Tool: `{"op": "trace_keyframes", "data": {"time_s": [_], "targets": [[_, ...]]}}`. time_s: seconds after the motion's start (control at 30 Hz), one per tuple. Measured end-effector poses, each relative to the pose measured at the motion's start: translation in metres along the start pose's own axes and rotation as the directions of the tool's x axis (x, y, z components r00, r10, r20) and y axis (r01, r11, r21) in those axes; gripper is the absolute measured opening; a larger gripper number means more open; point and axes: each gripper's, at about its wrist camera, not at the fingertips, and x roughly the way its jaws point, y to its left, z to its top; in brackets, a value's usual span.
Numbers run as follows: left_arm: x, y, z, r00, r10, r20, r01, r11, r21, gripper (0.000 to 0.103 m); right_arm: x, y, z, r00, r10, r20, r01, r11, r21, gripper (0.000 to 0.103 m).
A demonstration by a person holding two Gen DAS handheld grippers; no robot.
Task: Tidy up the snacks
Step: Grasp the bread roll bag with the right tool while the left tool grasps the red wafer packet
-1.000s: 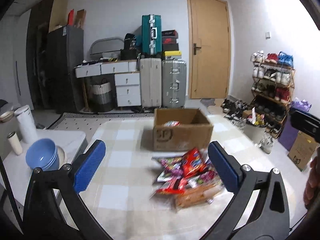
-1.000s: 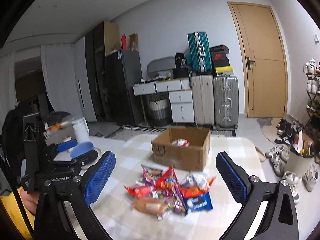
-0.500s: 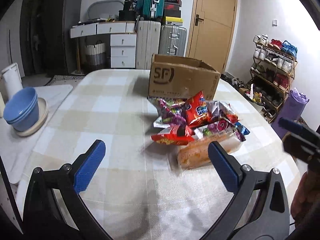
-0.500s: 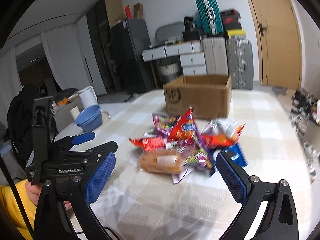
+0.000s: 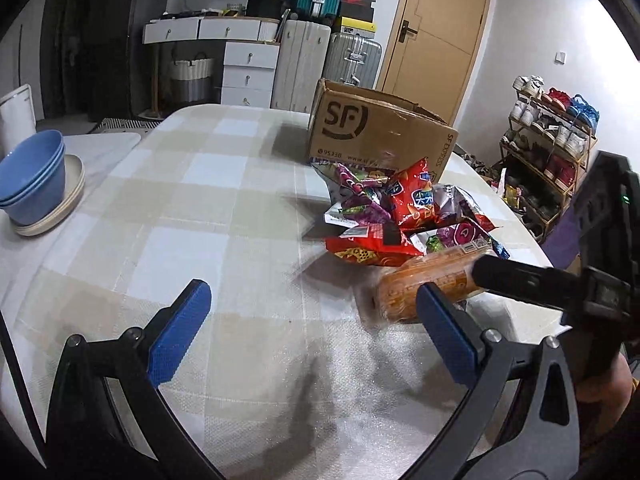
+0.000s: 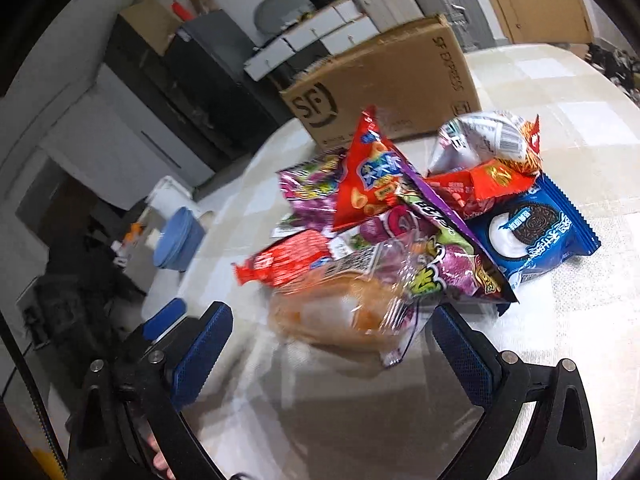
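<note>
I found my right hand-held gripper (image 6: 328,344) open wide and empty, its blue pads set either side of the near end of the bread packet (image 6: 340,312), not yet touching it. The packet lay at the front of the snack pile (image 6: 420,216), toward the near edge of the counter (image 5: 224,208), with the purple sweet bag (image 6: 452,268) overlapping its far end. My left hand-held gripper (image 5: 308,336) was also open and held nothing; it hung over bare cloth to the left of the pile, well apart from it. The cardboard box (image 5: 380,132) stood behind the pile toward the far edge, its opening upward. I could not see its contents from either view.

In my judgement the step in hand was the first pick: taking the bread packet for transfer to the box. To do it well, I advise:

- Advance the right tool until the pads bracket the loaf's middle, not merely the loose film at the end.
- Close gently; the loaf looked soft and would crush, and the clear wrapper looked slippery.
- Lift straight up first, so the overlapping purple bag slides off instead of being dragged toward the counter's edge.
- Keep the left tool clear of the right one's path, or use it to steady the pile.

Both views were motion-blurred around the loaf, so contact could not be ruled out with certainty.
</note>
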Motion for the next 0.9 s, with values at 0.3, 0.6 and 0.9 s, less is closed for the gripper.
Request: {"op": "trace_keyframes", "data": {"time_s": [0.3, 0.6, 0.9], "targets": [[-0.003, 0.009, 0.000, 1.000, -0.015, -0.008, 0.015, 1.000, -0.025, 0.102, 0.003, 0.004, 0.000, 0.999, -0.031, 0.014, 0.031, 1.000, -0.005, 0.051], [-0.009, 0.009, -0.006, 1.000, -0.008, -0.012, 0.007, 1.000, -0.025, 0.102, -0.018, 0.014, -0.015, 0.998, 0.030, 0.064, -0.027, 0.999, -0.043, 0.035], [-0.015, 0.010, -0.008, 1.000, 0.013, -0.026, -0.013, 1.000, -0.013, 0.102, -0.051, 0.009, -0.028, 0.985, 0.100, 0.138, -0.093, 0.994, -0.060, 0.031]]}}
